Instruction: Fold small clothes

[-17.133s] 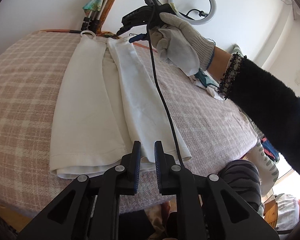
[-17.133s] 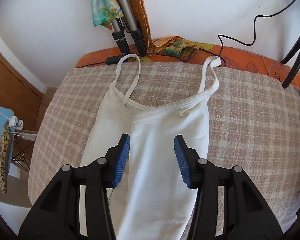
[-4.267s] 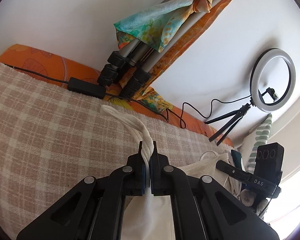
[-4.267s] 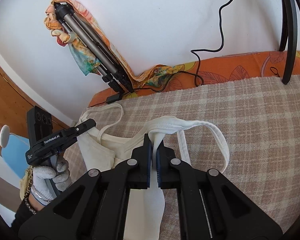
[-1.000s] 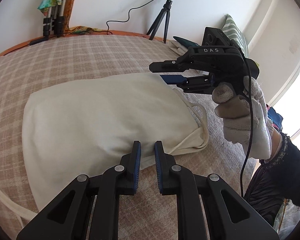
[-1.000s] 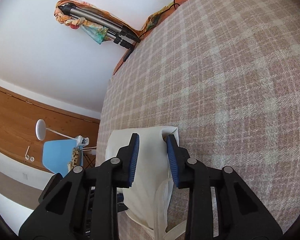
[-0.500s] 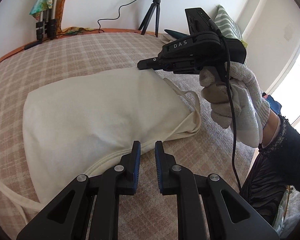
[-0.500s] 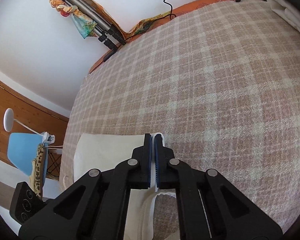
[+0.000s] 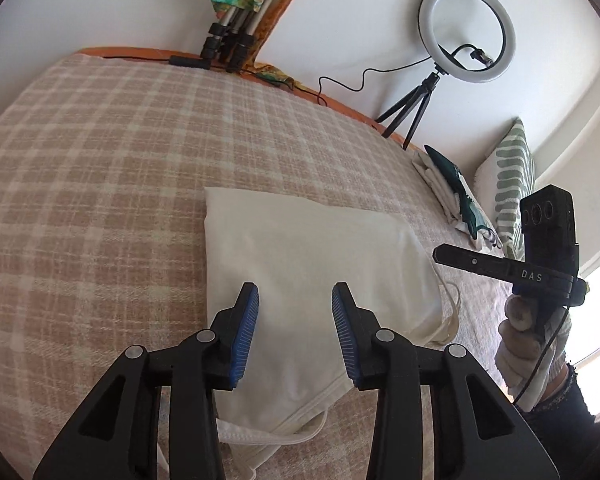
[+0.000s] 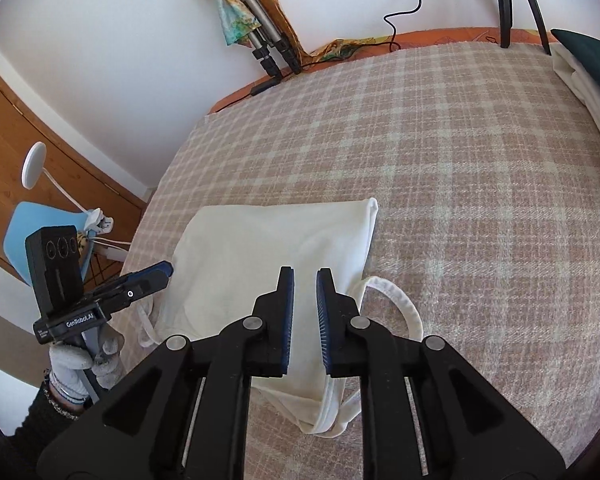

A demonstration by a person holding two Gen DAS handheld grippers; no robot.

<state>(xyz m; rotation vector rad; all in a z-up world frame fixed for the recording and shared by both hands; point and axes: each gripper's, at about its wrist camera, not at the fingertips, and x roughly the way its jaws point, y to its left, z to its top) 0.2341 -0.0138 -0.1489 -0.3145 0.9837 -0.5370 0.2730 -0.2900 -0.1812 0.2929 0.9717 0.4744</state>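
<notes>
The folded white camisole [image 9: 300, 280] is seen lying on the plaid bed [image 9: 100, 160], below the left gripper [image 9: 295, 300], whose jaws have just been opening, and the narrowly parted, empty right gripper [image 10: 305, 276].

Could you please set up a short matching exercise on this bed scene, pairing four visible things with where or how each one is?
Things:
1. white top
2. ring light
3. left gripper
4. striped pillow

Places or states:
A. on its tripod by the wall
B. jaws apart above the cloth, nothing between the pads
C. at the bed's far right edge
D. folded on the plaid blanket, straps sticking out

Pairs: 1-D, 2-A, 3-B, 4-C
</notes>
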